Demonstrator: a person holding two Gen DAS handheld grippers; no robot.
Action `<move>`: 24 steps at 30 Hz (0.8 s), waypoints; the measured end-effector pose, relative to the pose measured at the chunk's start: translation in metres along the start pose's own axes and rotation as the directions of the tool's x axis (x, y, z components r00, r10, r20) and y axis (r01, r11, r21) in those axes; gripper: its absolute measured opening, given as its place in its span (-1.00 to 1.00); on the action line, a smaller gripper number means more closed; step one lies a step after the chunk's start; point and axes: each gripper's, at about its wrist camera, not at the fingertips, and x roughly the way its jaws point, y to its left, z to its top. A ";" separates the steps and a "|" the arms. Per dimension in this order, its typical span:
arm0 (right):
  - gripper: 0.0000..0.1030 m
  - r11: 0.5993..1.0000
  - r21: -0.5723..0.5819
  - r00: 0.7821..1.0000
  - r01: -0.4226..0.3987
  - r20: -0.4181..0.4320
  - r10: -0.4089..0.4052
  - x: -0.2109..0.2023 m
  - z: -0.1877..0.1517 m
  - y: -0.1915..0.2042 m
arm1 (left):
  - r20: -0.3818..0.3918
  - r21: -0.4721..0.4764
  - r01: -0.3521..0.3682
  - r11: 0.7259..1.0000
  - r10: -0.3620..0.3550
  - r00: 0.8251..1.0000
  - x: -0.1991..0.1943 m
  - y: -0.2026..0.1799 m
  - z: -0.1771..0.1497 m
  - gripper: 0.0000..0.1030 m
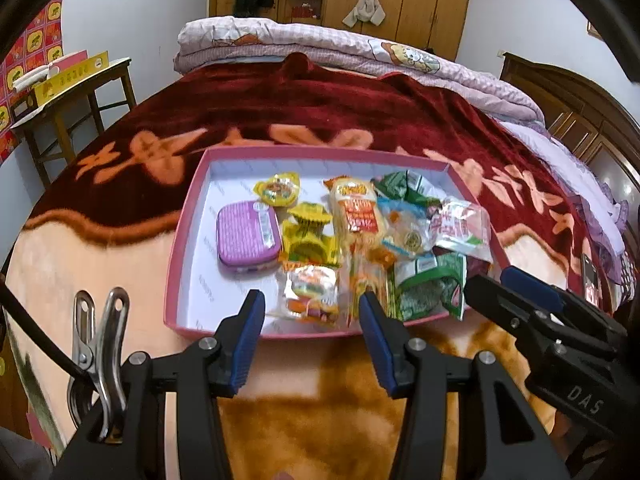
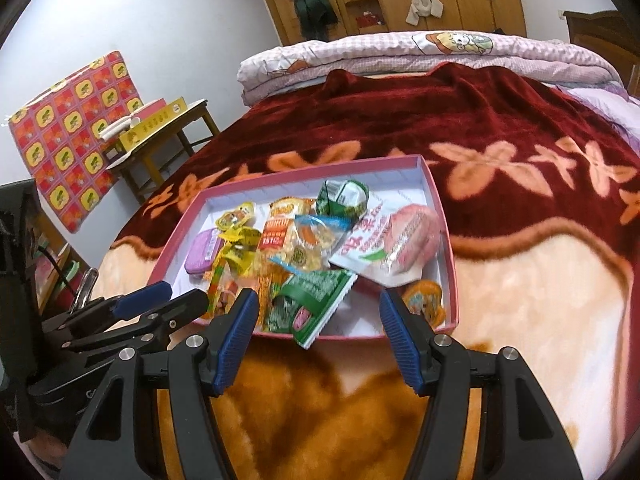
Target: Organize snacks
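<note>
Resting on a red floral blanket (image 1: 360,108), a pink tray (image 1: 184,240) of snack packets is seen just ahead of both grippers. The left gripper (image 1: 312,328) is held apart and empty, a purple tin (image 1: 246,234) lying beyond its left finger. The right gripper (image 2: 316,330) is likewise parted and empty, with a green packet (image 2: 312,300) between its tips and overhanging the tray's near wall.

Bare floor at the tray's (image 1: 188,240) left, snack packets (image 1: 360,216) crowding its right half.
</note>
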 end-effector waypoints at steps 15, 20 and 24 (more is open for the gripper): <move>0.25 0.998 -0.037 0.999 0.052 -0.001 -0.052 0.006 -0.010 0.009 | 0.032 0.024 -0.075 0.997 0.074 0.997 0.003 -0.004 -0.011 0.02; 0.25 0.998 -0.038 0.999 0.053 -0.001 -0.053 0.007 -0.010 0.009 | 0.031 0.012 -0.065 0.998 0.064 0.997 0.003 -0.003 -0.011 0.03; 0.25 0.997 -0.047 0.998 0.059 0.000 -0.059 0.006 -0.010 0.010 | 0.032 0.012 -0.065 0.998 0.065 0.997 0.003 -0.002 -0.011 0.03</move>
